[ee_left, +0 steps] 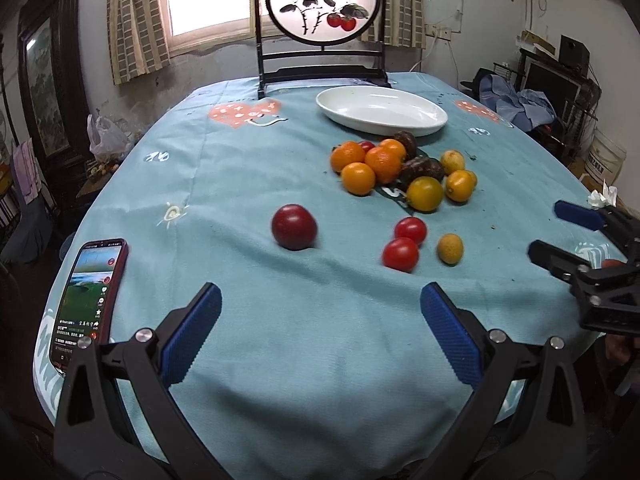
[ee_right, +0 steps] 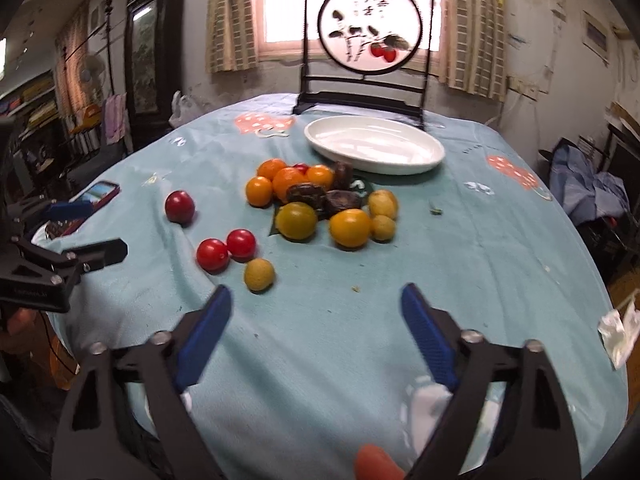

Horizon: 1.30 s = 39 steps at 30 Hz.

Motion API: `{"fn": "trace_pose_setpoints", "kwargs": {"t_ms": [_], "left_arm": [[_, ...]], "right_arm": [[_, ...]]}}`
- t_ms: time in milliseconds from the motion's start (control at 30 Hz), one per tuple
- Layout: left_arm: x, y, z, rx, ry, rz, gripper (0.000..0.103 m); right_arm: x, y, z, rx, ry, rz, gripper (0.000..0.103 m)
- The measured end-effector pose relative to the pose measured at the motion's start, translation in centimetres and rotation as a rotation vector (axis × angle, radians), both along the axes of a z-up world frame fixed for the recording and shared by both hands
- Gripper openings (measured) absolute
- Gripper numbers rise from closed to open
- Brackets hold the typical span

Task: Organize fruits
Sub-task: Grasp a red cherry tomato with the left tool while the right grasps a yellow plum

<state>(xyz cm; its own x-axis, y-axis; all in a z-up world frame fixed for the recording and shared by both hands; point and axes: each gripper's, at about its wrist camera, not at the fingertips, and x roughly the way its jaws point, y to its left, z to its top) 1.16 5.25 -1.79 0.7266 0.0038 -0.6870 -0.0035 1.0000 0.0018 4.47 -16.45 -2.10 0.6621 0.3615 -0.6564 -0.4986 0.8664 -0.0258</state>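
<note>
A pile of oranges (ee_left: 382,164), yellow fruits and dark dates lies on the blue tablecloth in front of an empty white oval dish (ee_left: 380,110); the pile (ee_right: 288,182) and dish (ee_right: 374,144) also show in the right wrist view. Nearer lie a dark red plum (ee_left: 294,227), two red tomatoes (ee_left: 400,254) and a small yellow fruit (ee_left: 450,249). My left gripper (ee_left: 320,304) is open and empty, short of the plum. My right gripper (ee_right: 316,304) is open and empty, just behind the small yellow fruit (ee_right: 259,275). Each gripper shows in the other's view, at the right (ee_left: 556,232) and at the left (ee_right: 90,232).
A phone (ee_left: 90,300) with a lit screen lies near the table's left edge. A dark framed round screen (ee_left: 322,0) stands behind the dish. A crumpled white wrapper (ee_right: 618,334) lies at the right edge. Furniture and clutter surround the table.
</note>
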Motion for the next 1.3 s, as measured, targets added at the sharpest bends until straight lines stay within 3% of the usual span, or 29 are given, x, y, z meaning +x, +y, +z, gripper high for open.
{"fn": "trace_pose_setpoints", "kwargs": {"t_ms": [100, 333, 500, 600, 667, 967, 1300], "left_arm": [[0.2, 0.9, 0.0, -0.017, -0.001, 0.004, 0.101], [0.8, 1.6, -0.4, -0.039, 0.001, -0.03, 0.101], [1.9, 1.3, -0.8, -0.059, 0.01, -0.072, 0.099], [2.9, 0.5, -1.2, -0.064, 0.029, -0.108, 0.089], [3.7, -0.3, -1.6, -0.072, 0.05, -0.139, 0.073], [6.7, -4.7, -2.9, -0.066, 0.113, -0.299, 0.044], [8.3, -5.2, -4.4, -0.06, 0.183, -0.297, 0.032]], "right_arm": [[1.8, 1.8, -1.3, -0.006, 0.07, 0.045, 0.057], [3.7, 4.7, -3.2, -0.029, 0.152, 0.108, 0.051], [4.4, 4.7, -3.7, -0.014, 0.196, 0.123, 0.029], [4.3, 4.0, -3.6, 0.012, 0.184, 0.108, 0.028], [4.0, 2.8, -3.2, 0.049, 0.17, 0.076, 0.028], [4.2, -0.8, -3.8, 0.15, 0.224, 0.025, 0.027], [3.8, -0.9, -3.9, 0.169, 0.229, 0.034, 0.027]]}}
